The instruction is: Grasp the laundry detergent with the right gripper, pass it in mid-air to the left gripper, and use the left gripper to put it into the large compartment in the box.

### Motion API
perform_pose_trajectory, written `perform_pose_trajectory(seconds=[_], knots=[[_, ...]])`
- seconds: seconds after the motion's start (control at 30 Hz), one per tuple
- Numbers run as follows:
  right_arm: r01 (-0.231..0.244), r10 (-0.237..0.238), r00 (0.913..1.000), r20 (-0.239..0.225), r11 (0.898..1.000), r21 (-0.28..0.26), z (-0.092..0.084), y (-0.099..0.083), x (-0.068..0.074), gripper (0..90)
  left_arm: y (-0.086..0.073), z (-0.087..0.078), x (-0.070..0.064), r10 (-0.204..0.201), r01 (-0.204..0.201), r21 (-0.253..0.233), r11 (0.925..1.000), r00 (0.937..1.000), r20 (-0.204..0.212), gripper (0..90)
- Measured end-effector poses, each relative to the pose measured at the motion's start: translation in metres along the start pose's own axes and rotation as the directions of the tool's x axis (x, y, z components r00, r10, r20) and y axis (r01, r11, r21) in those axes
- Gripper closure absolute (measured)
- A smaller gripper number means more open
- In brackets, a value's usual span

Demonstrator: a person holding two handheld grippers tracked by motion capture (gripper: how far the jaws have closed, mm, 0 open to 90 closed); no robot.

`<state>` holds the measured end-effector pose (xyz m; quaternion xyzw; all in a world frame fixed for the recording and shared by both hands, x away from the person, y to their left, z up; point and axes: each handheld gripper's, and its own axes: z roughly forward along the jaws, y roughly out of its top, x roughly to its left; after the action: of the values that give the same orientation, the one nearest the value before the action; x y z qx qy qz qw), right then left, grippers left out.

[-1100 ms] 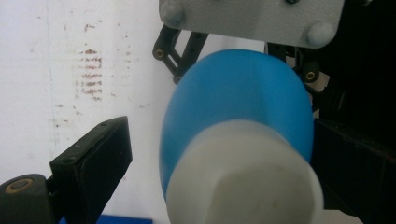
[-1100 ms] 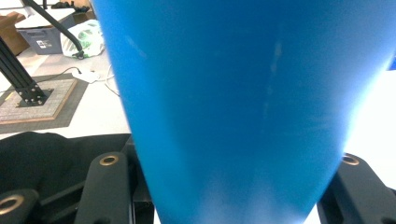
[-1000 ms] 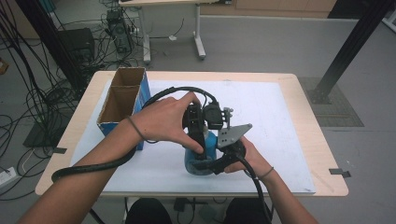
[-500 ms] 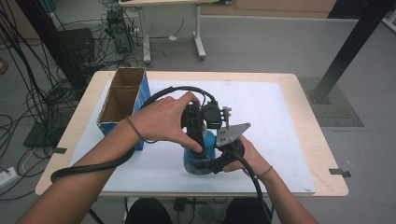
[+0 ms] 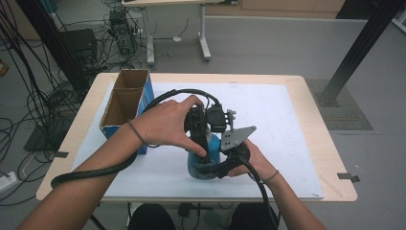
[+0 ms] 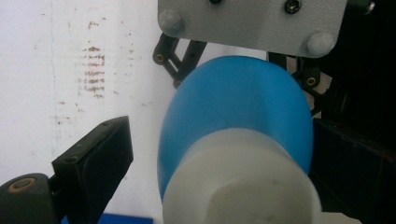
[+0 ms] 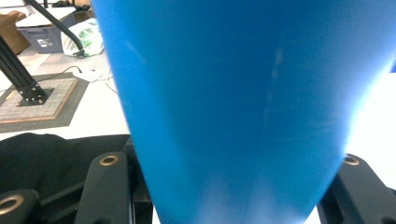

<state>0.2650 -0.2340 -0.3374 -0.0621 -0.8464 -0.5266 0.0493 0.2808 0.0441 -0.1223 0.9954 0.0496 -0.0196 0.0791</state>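
Two tongs are meeting on a blue bottle (image 5: 198, 165) at the bench's (image 5: 297, 120) 6 o'clock. Right tongs (image 7: 224, 186) are clamping its body. Left tongs (image 6: 219, 163) are straddling its white cap (image 6: 243, 182), left jaw standing clear, not gripping.

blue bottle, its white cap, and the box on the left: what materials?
Blue bottle: probably plastic, smooth with a soft sheen and faint scuff streaks. White cap: likely matte plastic, evenly opaque, with faceted sides. Box: cardboard, raw brown inside with a printed blue outer face; open top with thin walls and a divider.
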Motion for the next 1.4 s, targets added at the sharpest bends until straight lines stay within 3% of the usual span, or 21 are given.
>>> perform_pose_trajectory(seconds=[1.4], knots=[[0.004,-0.004,1.0000,0.005,1.000,-0.001,-0.0002,0.0011,-0.0005,42.6,-0.0036,-0.0003,0.0021,-0.014,0.014,-0.001,0.9999,0.9999,0.009,7.6]])
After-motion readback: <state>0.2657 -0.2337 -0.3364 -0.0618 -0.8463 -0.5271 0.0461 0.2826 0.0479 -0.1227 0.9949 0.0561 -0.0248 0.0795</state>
